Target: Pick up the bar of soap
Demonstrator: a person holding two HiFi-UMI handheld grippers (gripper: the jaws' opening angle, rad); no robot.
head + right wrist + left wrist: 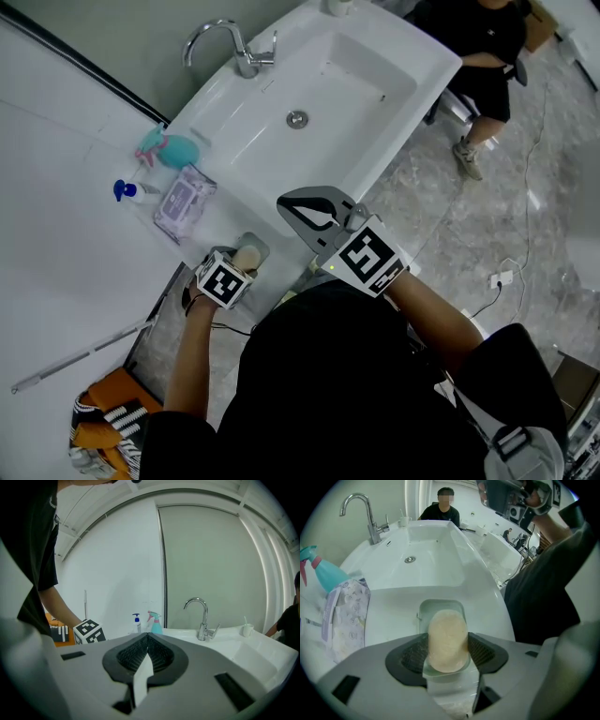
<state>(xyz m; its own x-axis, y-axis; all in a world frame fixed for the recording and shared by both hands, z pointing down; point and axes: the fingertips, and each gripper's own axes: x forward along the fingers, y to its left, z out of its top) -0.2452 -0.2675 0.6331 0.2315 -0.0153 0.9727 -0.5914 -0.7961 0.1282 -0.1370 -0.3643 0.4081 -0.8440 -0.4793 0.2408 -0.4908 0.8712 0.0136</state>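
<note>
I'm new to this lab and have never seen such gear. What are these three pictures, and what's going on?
No robot here: a person holds a two-jaw gripper in each hand. One picture comes from a camera on the person's head, looking down; the other two from cameras riding on the grippers. The left gripper is shut on the bar of soap, over its soap dish. The right gripper is shut and empty, held in the air. Beside the sink are a spray bottle, a pump bottle and a pack of wipes.
</note>
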